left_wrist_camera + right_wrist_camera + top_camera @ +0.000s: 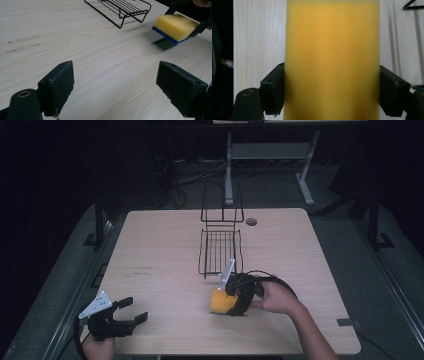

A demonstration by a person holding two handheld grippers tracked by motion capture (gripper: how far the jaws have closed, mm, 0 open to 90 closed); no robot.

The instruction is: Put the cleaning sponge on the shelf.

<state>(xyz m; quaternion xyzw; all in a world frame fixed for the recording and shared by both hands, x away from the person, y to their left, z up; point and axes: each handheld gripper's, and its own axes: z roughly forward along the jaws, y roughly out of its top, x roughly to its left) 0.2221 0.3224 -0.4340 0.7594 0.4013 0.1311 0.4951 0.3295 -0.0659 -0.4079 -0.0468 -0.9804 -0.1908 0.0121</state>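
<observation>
One pale wooden counter (165, 250) carries everything here, and on its far middle stands a black wire rack (220, 251), its flat basket part lying on the wood with a tall looped back rising behind it. Just in front of the rack's near end, the right gripper (231, 304) holds a yellow sponge (220, 302) with a blue underside; the sponge is lifted a little off the counter, a shadow lying beneath it in the left gripper view. Its fingers (272, 92) press against both long sides of the sponge, clamped snugly on it. Well apart, at the near left corner of the counter, the left gripper (134, 310) hangs low over bare wood with its fingers (58, 87) spread wide and nothing between them.
</observation>
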